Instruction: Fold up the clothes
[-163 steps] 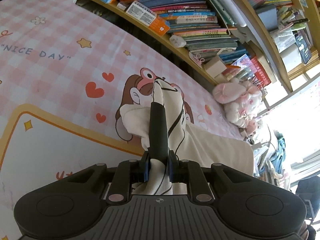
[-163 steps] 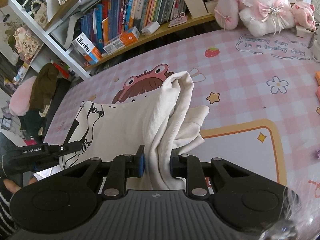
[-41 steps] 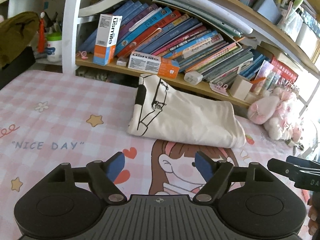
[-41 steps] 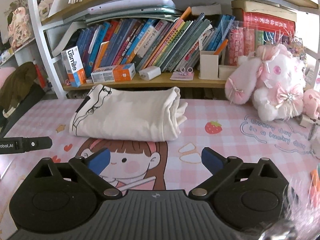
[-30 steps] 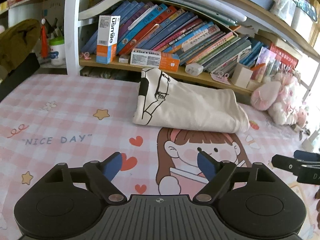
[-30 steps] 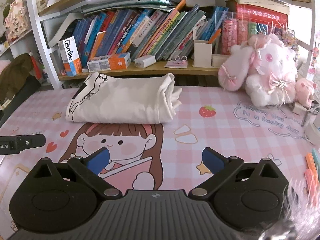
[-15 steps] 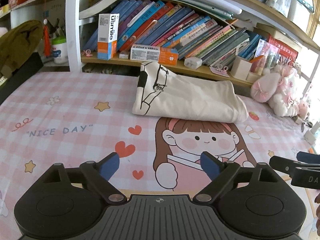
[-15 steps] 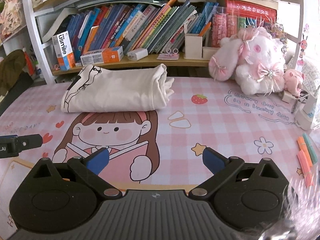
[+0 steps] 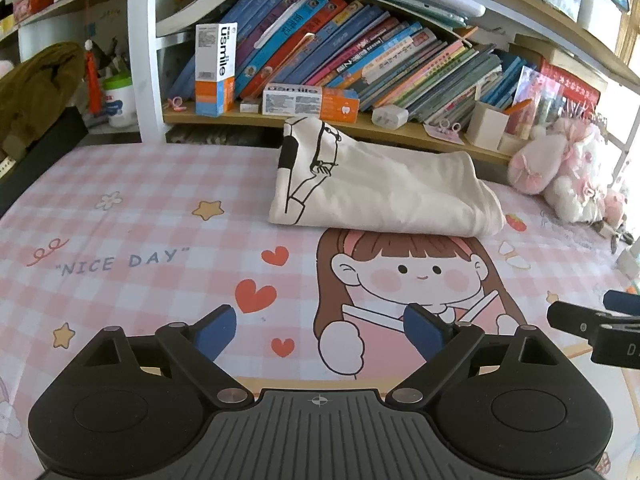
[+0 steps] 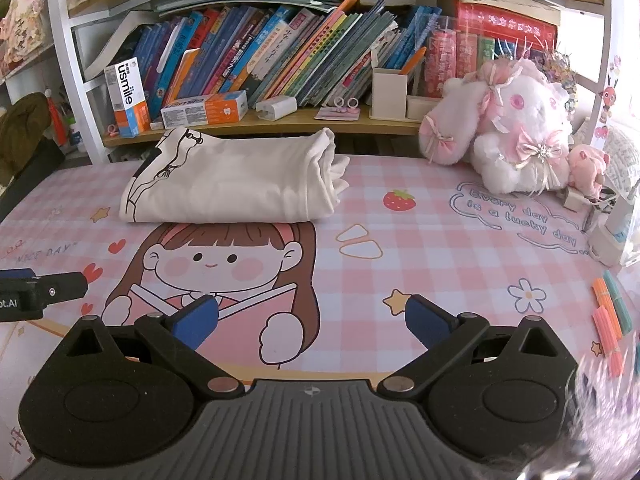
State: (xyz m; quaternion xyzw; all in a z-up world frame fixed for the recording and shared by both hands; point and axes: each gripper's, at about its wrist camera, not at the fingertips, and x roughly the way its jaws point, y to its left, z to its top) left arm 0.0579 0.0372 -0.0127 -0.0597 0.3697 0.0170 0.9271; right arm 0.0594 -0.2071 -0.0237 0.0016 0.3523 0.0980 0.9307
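Observation:
A cream garment with a black line drawing (image 9: 376,192) lies folded into a flat bundle at the far side of the pink checked mat (image 9: 152,216), just in front of the bookshelf. It also shows in the right wrist view (image 10: 232,184). My left gripper (image 9: 320,330) is open and empty, well back from the garment above the cartoon girl print. My right gripper (image 10: 310,322) is open and empty, equally far back. Each gripper's tip shows at the edge of the other's view.
A low shelf (image 10: 256,122) packed with books, boxes and a pen holder runs behind the garment. Pink plush toys (image 10: 516,140) sit at the far right. Coloured sticks (image 10: 608,320) lie at the mat's right edge. A dark chair with a brown coat (image 9: 36,92) stands at left.
Both grippers have let go of the garment, opened, and drawn back from it. The garment now lies folded and still by the shelf.

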